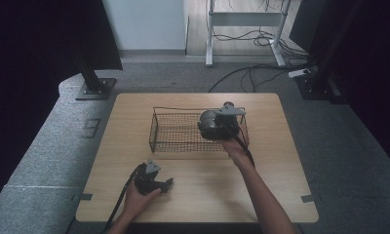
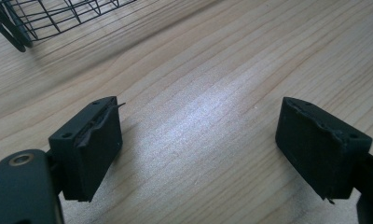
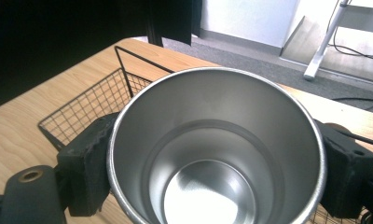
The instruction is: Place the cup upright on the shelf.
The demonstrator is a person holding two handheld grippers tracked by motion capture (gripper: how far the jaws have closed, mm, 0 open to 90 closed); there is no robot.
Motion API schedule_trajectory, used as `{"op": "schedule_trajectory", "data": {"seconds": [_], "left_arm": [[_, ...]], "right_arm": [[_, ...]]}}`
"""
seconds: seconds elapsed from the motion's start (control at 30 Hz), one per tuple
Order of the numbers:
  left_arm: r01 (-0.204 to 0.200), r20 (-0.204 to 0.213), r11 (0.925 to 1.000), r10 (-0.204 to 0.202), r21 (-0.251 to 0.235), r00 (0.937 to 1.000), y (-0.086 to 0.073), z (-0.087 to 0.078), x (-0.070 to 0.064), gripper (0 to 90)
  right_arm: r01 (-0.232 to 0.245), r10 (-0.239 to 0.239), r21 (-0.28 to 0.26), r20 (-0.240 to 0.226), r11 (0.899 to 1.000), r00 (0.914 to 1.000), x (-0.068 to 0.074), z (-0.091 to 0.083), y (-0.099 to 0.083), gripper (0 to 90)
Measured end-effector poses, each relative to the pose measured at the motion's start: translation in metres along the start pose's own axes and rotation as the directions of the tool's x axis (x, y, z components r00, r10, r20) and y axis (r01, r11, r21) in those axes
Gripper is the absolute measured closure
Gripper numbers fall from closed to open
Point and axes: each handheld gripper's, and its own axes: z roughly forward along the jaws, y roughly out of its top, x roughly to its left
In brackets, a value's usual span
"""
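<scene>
Over the wire basket [image 1: 183,131], right gripper [image 3: 217,154] is clamped on a steel cup [image 3: 217,149], jaws pressing both sides; cup bottom edge cut off. Left gripper [image 2: 198,149] rests on table [image 2: 222,70], jaws wide apart, empty.

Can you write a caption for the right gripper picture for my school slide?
The right gripper grips a shiny, empty metal cup by its sides, above the wire basket on the wooden table.

Left gripper [image 2: 198,140]: hovering open, its 2 jaws spreading wide apart.
Table [image 2: 212,74]: lying beneath.
Wire basket [image 2: 49,16]: showing upper left.
</scene>
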Motion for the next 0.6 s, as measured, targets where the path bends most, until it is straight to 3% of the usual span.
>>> {"op": "schedule_trajectory", "data": {"seconds": [0.6], "left_arm": [[0.000,0.000,1.0000,0.000,-0.001,1.0000,0.000,0.000,0.000,14.5]], "right_arm": [[-0.042,0.041,0.038,0.027,0.998,0.9988,-0.017,0.028,0.004,14.0]]}}
